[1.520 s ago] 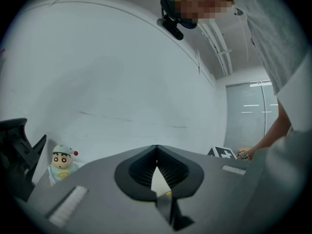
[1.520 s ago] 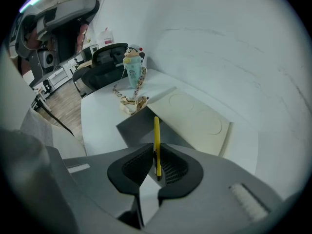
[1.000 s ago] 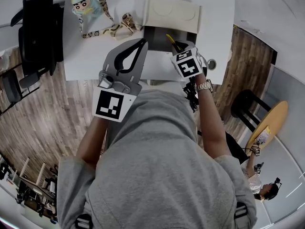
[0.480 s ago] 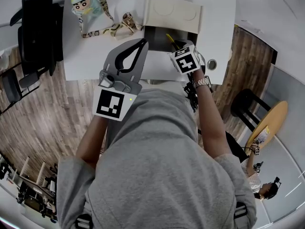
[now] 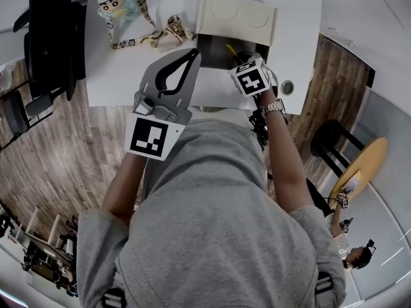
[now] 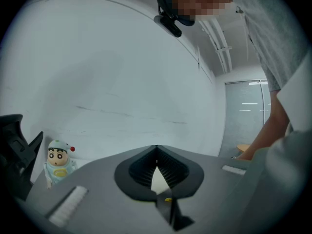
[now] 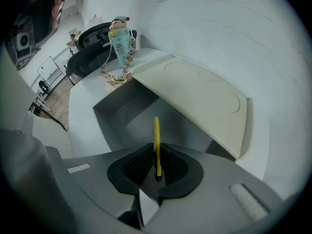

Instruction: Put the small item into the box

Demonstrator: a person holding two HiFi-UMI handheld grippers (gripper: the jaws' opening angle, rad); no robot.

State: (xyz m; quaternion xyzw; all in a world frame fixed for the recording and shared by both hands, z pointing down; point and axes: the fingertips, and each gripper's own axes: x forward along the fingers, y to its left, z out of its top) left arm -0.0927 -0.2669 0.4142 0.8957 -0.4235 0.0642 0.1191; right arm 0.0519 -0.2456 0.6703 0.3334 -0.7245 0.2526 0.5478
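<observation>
A thin yellow stick-like item (image 7: 156,140) stands pinched between the jaws of my right gripper (image 7: 157,152), which is shut on it. The item (image 5: 231,52) hangs just over the near rim of the open grey box (image 5: 215,50), whose cream lid (image 5: 234,15) leans back behind it. In the right gripper view the box interior (image 7: 131,113) lies directly beyond the item's tip. My left gripper (image 5: 192,55) is raised left of the box, jaws closed together with nothing in them. It points up at a white wall in the left gripper view (image 6: 156,152).
A cartoon-figure bottle (image 5: 115,2) with a patterned lanyard (image 5: 157,37) lies on the white table (image 5: 122,76) left of the box. A small round metal thing (image 5: 286,86) sits near the table's right edge. A black office chair (image 5: 48,37) stands at the left.
My right gripper has moved slightly forward and to the right with the yellow item, closer over the box. The left gripper has barely shifted.
</observation>
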